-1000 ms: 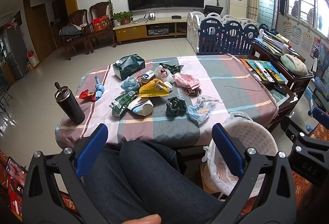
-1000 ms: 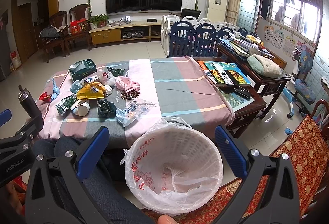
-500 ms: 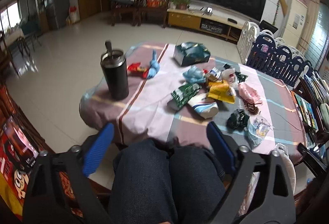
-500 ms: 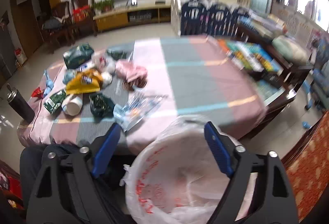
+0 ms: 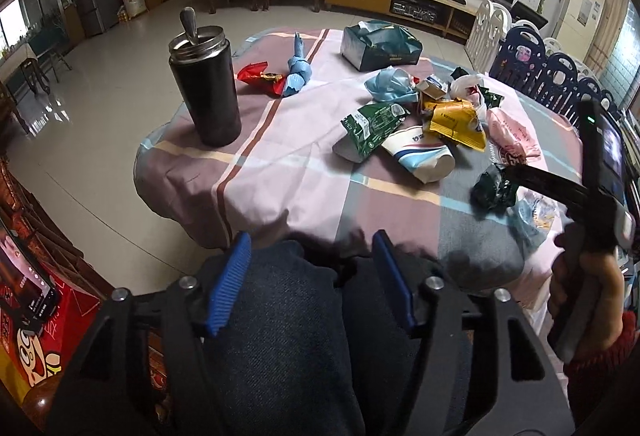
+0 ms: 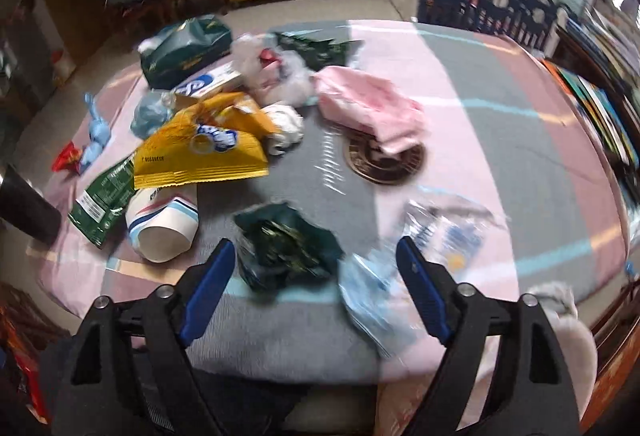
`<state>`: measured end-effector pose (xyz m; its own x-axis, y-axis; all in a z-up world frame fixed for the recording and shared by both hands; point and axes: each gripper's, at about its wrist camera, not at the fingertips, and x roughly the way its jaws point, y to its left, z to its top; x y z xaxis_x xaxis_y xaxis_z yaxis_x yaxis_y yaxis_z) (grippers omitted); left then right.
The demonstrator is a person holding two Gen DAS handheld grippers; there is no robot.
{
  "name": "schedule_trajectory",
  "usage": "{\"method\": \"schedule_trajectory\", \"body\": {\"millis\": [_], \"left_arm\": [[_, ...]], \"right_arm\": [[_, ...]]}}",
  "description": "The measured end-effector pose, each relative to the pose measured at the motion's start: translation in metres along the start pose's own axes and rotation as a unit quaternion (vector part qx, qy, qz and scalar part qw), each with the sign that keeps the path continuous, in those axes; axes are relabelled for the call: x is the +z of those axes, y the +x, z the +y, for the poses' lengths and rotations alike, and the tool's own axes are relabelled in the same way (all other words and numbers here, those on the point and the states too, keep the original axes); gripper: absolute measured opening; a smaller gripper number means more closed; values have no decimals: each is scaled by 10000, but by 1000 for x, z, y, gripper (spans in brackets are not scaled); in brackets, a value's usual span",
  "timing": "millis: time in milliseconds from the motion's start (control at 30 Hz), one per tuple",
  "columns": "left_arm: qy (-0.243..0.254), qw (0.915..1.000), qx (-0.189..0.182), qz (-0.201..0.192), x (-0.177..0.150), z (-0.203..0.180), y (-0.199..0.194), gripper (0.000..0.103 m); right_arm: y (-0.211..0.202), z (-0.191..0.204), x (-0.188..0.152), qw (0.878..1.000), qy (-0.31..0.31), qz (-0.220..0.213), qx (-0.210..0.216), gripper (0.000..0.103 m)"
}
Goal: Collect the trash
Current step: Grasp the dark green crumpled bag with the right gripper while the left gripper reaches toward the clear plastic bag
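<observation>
Right gripper: our jaws spread over the crumpled dark green wrapper, nearest trash on the counter.
Left gripper: jaws apart, empty, parked above our lap.

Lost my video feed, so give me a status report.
Both claws open, empty. Right claw over the table edge, dark green wrapper between its fingers, ungripped. Left claw back over lap. Nothing blocking.
</observation>
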<state>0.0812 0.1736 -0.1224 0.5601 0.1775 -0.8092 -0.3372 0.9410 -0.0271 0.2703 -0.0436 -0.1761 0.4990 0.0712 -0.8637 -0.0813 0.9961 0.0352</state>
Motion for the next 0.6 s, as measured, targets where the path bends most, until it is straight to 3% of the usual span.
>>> {"method": "schedule_trajectory", "body": {"millis": [167,200,233,267,467,600], "left_arm": [[36,10000,20,-74,2,1,-2,77],[40,10000,16,-65,2,1,-1,78],[35,10000,9,-45,2,1,0,78],[26,10000,8,-32,2,2,1,78],[-58,10000,-3,10,1,4,5,79],[-6,9999,-111,80,0,-2,9,81]], "right_arm": [[33,25,3,9970,-560,279,-453,85],[35,24,3,9971,-556,272,-442,81],[35,23,2,9974,-547,217,-417,56],[34,21,2,9972,-567,231,-430,49],[-9,-1,4,9993,-238,-303,-31,45],[-51,-41,8,9956,253,-828,358,45]]}}
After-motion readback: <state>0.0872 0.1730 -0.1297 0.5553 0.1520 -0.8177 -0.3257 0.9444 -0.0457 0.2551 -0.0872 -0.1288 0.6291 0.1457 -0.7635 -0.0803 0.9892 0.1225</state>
